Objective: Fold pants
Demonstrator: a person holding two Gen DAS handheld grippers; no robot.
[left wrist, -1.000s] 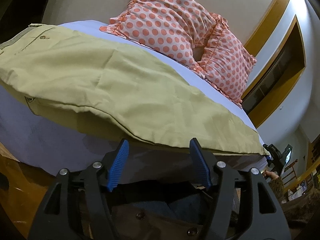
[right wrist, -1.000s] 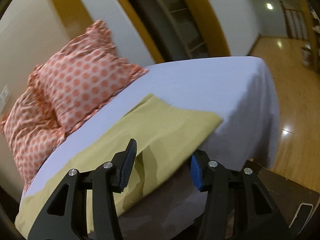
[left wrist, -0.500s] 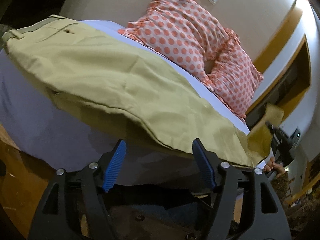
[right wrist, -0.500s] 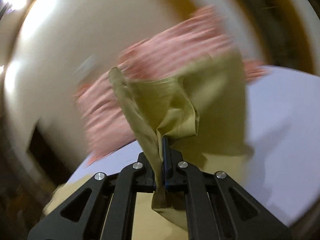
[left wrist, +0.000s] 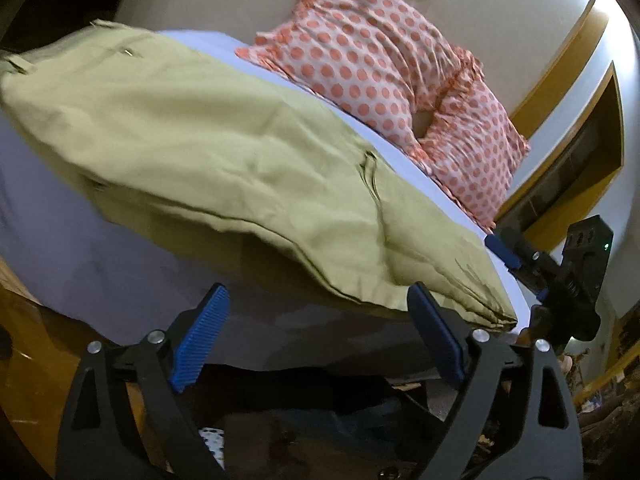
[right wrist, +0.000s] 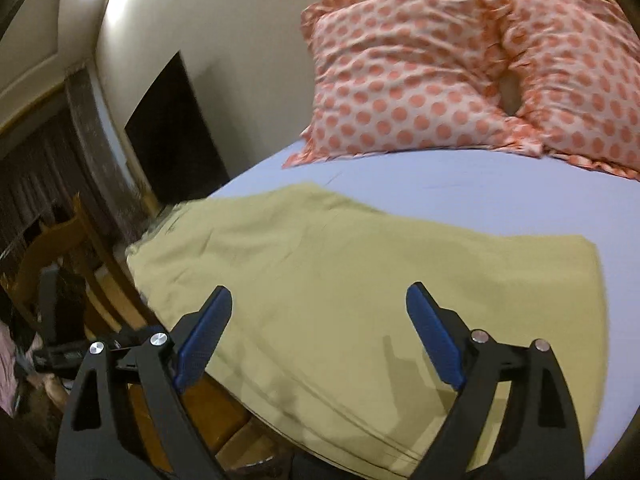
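Note:
Olive-green pants point(left wrist: 224, 152) lie folded over on the pale blue bed sheet point(left wrist: 60, 248), waistband at the far left, the doubled leg end near the bed's front right edge. My left gripper point(left wrist: 320, 332) is open and empty, just below the bed's front edge under the pants. In the right wrist view the pants point(right wrist: 360, 288) spread across the sheet point(right wrist: 480, 192). My right gripper point(right wrist: 320, 336) is open and empty above their near edge; it also shows in the left wrist view point(left wrist: 520, 268) beside the pants' right end.
Two orange polka-dot pillows point(left wrist: 380, 52) point(right wrist: 420, 72) lean against the wall at the head of the bed. A wooden chair point(right wrist: 52, 240) stands left of the bed. Wooden floor point(left wrist: 24, 340) lies below the bed's edge.
My right gripper carried the leg end over toward the waistband, let it go and opened. The pants now lie folded shorter. My left gripper stayed open and shifted slightly.

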